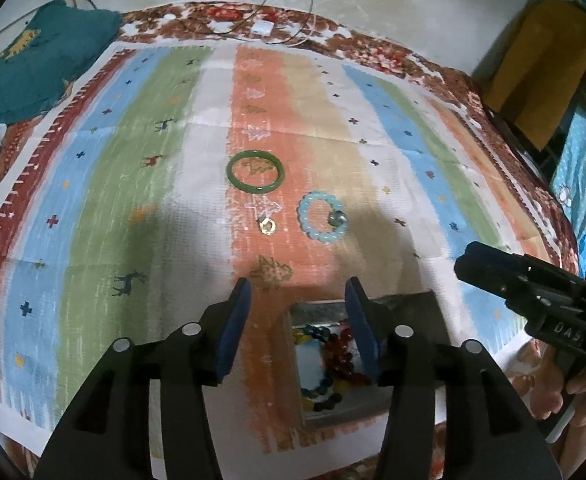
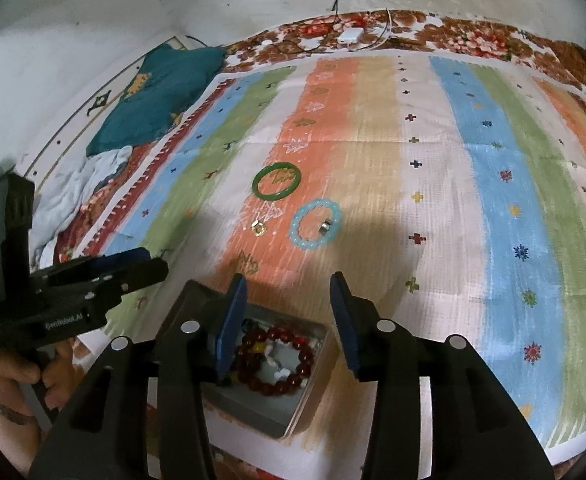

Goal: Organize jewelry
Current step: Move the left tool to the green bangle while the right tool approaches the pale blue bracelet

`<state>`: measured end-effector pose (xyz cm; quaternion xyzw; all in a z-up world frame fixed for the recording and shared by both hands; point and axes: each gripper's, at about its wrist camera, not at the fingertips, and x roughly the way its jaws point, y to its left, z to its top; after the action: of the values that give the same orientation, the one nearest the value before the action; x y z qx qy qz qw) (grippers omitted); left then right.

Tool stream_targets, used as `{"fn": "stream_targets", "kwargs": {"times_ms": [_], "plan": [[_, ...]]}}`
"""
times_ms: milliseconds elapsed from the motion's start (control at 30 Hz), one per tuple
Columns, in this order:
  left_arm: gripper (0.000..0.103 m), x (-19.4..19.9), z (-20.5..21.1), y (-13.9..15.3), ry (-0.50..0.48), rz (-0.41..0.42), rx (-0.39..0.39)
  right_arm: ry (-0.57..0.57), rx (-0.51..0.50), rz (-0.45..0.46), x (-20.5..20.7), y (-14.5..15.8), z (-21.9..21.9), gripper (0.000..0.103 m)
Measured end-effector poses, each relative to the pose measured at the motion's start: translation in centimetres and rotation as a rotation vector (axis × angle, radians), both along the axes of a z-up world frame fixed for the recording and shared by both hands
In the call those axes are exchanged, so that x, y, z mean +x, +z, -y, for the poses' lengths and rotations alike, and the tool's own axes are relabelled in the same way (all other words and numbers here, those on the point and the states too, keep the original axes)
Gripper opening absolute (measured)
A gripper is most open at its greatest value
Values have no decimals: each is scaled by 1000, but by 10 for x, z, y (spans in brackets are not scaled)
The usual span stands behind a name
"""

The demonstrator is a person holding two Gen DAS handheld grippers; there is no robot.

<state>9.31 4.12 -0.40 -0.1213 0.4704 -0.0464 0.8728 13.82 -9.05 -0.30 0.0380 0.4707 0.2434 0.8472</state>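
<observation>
Left gripper (image 1: 297,294): jaws wide apart, nothing between them; held above the near edge of the cloth, over the box.
Right gripper (image 2: 289,290): jaws wide apart, empty; also above the box, beside the left one.
Cloth (image 1: 141,184): striped, spread flat; carries all loose jewelry.
Box (image 2: 313,384): open, grey-lined, at the cloth's near edge; holds a red bead bracelet (image 2: 277,356) and other coloured beads.
Bangle (image 1: 256,171): green, flat on the orange stripe, farthest from the box.
Blue bracelet (image 1: 321,219): pale beads, just right of the bangle, nearer the box; a small silver ring (image 1: 337,219) lies within its loop.
Gold ring (image 1: 268,225): left of the blue bracelet, apart from it.
</observation>
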Motion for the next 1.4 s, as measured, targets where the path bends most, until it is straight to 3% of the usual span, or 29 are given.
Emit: {"fn": "stream_targets", "kwargs": {"times_ms": [433,1400], "plan": [[55,32,-11,-12,33,-30,23,-48,19,-84,37,-20,2,50],[59,100,-28,-46,63,-101,58,-68,-109,-117,102,-56,-25,59]]}}
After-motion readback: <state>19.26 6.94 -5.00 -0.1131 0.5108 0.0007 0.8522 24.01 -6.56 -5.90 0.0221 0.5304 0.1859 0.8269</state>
